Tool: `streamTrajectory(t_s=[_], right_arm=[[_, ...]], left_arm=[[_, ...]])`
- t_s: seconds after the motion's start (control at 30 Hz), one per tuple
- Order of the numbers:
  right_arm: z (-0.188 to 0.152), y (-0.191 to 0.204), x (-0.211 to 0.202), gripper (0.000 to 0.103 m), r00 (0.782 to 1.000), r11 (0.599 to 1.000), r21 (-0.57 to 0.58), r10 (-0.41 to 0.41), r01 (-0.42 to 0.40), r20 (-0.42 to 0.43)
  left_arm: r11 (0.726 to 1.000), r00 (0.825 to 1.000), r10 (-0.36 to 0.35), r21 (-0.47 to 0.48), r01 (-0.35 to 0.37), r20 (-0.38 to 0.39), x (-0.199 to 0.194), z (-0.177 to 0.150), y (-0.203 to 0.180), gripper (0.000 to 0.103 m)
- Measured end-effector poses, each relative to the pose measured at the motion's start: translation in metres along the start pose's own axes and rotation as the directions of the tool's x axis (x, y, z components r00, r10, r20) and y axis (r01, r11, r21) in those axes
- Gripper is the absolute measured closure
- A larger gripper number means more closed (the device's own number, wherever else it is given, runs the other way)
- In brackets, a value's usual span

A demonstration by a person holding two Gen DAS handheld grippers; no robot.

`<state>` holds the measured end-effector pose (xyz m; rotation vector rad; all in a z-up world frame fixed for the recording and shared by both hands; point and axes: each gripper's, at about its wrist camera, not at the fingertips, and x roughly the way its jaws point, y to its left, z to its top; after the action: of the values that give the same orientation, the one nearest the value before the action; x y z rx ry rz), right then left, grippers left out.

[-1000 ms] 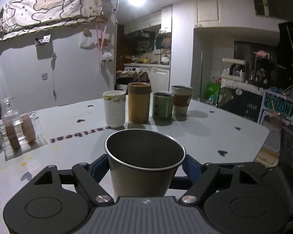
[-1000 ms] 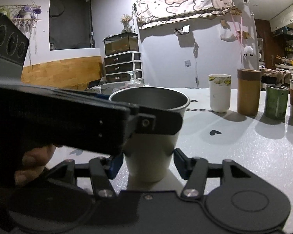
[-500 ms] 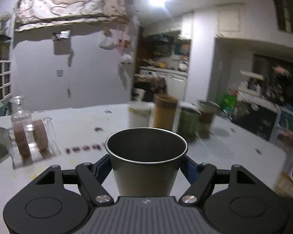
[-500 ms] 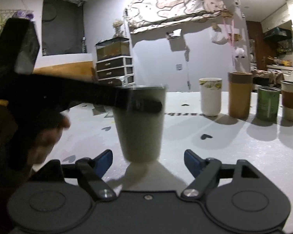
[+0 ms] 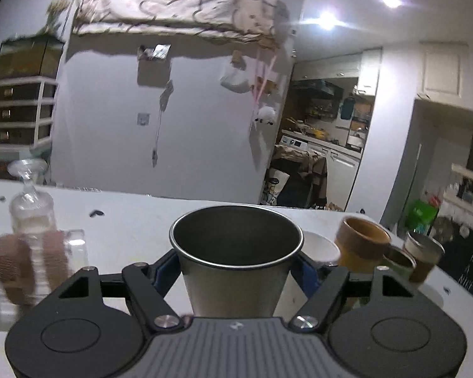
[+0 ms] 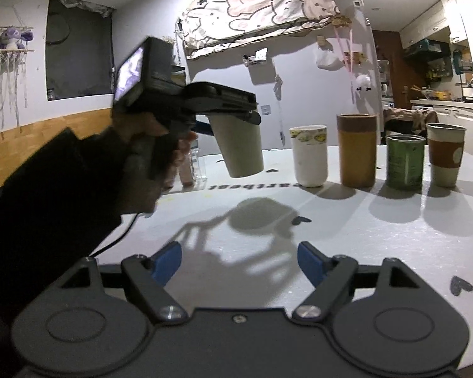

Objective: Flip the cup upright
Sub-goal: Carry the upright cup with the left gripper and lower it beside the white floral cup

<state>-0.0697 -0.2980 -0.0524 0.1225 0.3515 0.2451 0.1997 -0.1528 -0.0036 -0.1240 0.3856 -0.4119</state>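
Note:
A grey metal cup (image 5: 235, 261) stands mouth-up between the blue pads of my left gripper (image 5: 235, 267), which is shut on it. In the right wrist view the same cup (image 6: 238, 148) hangs in the air above the white table (image 6: 378, 245), slightly tilted, held by the left gripper (image 6: 224, 107) and a hand. My right gripper (image 6: 239, 260) is open and empty, low over the table near its front edge, well short of the cup.
A row of upright cups stands at the back: white (image 6: 309, 156), tall brown (image 6: 357, 149), green (image 6: 405, 162), and sleeved paper cup (image 6: 445, 154). A clear holder with glassware (image 5: 31, 252) sits at the left. Small black hearts dot the table.
The left gripper has lifted the metal cup off the table and carried it up and away. The right gripper has let go of it, opened wide and drawn back.

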Motion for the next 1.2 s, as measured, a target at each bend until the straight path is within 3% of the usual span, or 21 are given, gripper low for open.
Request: streamTrajectory(t_s=[0.2,0.63,0.7,0.93,1.2], right_arm=[[0.0,-0.009,-0.002,0.022,1.0,1.0,0.006,-0.024,0.024,0.0],[0.0,-0.014,-0.002,0.022,0.999,0.999,0.015,-0.042,0.042,-0.006],[0.0,-0.014,-0.002,0.022,0.999,0.999,0.015,-0.043,0.043,-0.006],[0.008,-0.018,-0.003,0.022,0.998,0.998,0.015,-0.064,0.064,0.024],[0.028,-0.024,-0.005,0.021,0.99,0.994,0.046,-0.106,0.102,0.091]], left_arm=[[0.996,0.997,0.075,0.042,-0.075,0.001,0.031,0.0,-0.004,0.027],[0.994,0.998,0.067,0.092,-0.066,-0.015,0.055,-0.011,-0.011,0.026],[0.995,0.998,0.059,0.085,-0.057,-0.018,0.053,-0.009,-0.011,0.02],[0.995,0.999,0.046,0.084,-0.045,-0.011,0.024,-0.005,-0.015,0.009],[0.991,0.998,0.053,0.119,-0.058,0.047,-0.055,-0.007,-0.018,0.006]])
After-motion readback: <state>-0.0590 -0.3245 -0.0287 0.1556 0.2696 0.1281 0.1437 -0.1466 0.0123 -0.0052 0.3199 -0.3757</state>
